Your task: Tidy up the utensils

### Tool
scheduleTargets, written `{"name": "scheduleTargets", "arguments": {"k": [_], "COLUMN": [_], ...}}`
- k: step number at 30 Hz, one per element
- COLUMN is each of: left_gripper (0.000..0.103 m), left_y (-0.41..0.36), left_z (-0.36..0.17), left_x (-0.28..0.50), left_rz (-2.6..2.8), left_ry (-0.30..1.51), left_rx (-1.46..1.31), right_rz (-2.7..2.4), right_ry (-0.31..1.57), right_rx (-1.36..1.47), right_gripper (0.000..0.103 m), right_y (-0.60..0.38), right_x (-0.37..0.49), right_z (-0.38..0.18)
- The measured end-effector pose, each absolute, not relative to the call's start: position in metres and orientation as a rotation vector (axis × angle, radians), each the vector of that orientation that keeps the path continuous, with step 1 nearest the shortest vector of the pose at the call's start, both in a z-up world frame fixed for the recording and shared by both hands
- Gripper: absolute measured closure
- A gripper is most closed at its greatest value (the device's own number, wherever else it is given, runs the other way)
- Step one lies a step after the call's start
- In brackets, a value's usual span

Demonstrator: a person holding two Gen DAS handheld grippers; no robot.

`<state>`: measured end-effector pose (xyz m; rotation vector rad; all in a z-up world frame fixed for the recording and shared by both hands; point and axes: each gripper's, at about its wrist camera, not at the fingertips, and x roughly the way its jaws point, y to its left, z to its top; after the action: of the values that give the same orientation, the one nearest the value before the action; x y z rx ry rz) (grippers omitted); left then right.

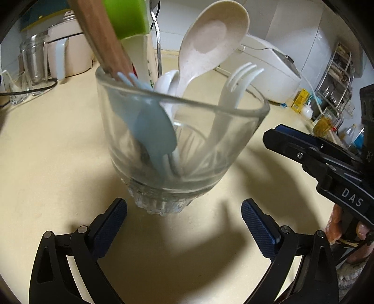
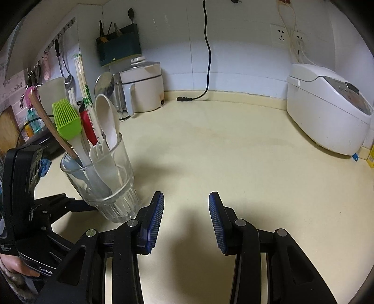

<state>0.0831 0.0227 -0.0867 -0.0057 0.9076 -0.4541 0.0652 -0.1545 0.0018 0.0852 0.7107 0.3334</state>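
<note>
Utensils in glass, upright on desk

Clear glass point(image 1: 182, 145) holds cream spoon point(image 1: 210, 44), white fork point(image 1: 233, 93), blue spoon point(image 1: 154, 133), green silicone brush point(image 2: 66, 119), wooden handle point(image 1: 102, 39); all leaning.

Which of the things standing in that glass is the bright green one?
The brush with green bristles on a white handle; the spoons and forks around it are white, cream or pale blue.

We lose the green silicone brush head point(image 1: 127, 17) and the brown wooden handle point(image 1: 100, 37) to the left wrist view's top edge, the clear glass tumbler point(image 1: 182, 140) motion-blurred.
</note>
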Motion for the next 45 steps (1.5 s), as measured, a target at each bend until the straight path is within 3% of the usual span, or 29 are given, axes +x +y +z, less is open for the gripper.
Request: {"name": "scheduleTargets", "arguments": {"k": [11,16,22,28,45], "left_gripper": [0.003,0.003,0.003,0.005,0.004], "left_y": [0.066,0.074,0.043,0.041,0.034], "left_z": [-0.073,-0.049,-0.039,-0.037,-0.061], "left_x": [0.033,0.022,0.02,0.026,0.044], "left_rz": [-0.329,-0.187,-0.042,-0.146,-0.042], "left_ry": [0.861,0.81,0.744,0.683,0.718], "left_rx": [-0.115,-0.142,-0.008,-0.098,0.031], "right_rz": [0.322,0.352,0.359,0.365,0.358], "right_ry": [0.713,0.672,0.695,0.706,0.747], "right_rx": [0.097,0.167,0.204,0.186,0.113], "right_gripper": [0.063,0.048,0.048,0.048,0.048], "right_y": [-0.154,-0.164,-0.172,-0.167,-0.144], "right_x": [0.06,0.039,0.025,0.019,0.029], "right_z": [0.004,0.013,0.006,0.0,-0.024]}}
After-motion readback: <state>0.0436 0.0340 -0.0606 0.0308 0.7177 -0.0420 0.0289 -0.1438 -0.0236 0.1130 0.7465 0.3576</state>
